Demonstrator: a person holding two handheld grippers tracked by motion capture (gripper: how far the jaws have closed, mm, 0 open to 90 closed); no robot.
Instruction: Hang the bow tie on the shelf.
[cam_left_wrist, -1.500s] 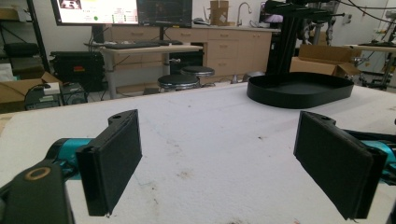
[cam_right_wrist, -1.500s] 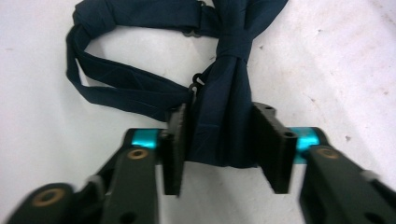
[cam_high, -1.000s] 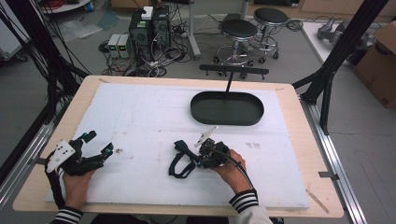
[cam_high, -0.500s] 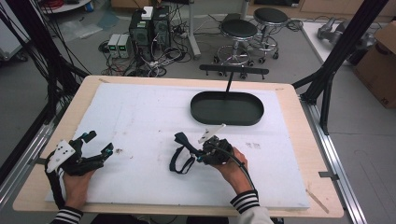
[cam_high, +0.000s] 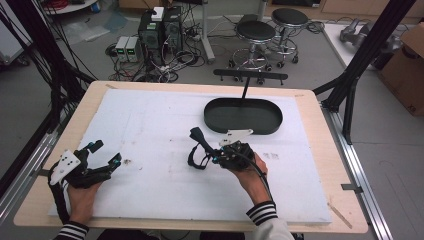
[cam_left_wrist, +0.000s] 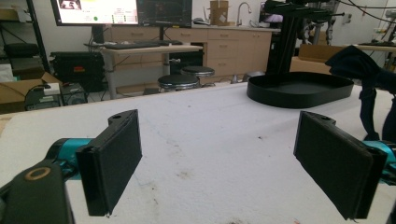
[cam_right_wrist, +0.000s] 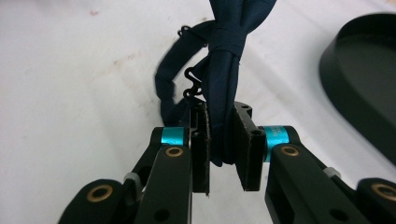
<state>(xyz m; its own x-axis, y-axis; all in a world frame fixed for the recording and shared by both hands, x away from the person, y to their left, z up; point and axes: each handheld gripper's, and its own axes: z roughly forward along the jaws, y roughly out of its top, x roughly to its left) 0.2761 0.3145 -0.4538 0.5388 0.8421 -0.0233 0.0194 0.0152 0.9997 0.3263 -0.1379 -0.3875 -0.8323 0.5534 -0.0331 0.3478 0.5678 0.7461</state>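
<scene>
Right tool (cam_right_wrist: 219, 149) level, clamping navy strap (cam_right_wrist: 224, 70) above table.

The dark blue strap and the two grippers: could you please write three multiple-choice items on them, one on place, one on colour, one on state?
1. Where is the black tray?
A. On the white mat beyond the right gripper
B. On the floor
C. Under the left gripper

2. What colour is the strap?
A. Red
B. Dark blue
C. Yellow

3. How do the left gripper's jaws stand?
A. Closed on the strap
B. Closed on nothing
C. Wide open with nothing between them

Answers: 1 A, the high view shows it on the mat's far side; 2 B, the right gripper view shows it clamped, dark blue; 3 C, the left gripper view shows bare mat between the pads.
</scene>
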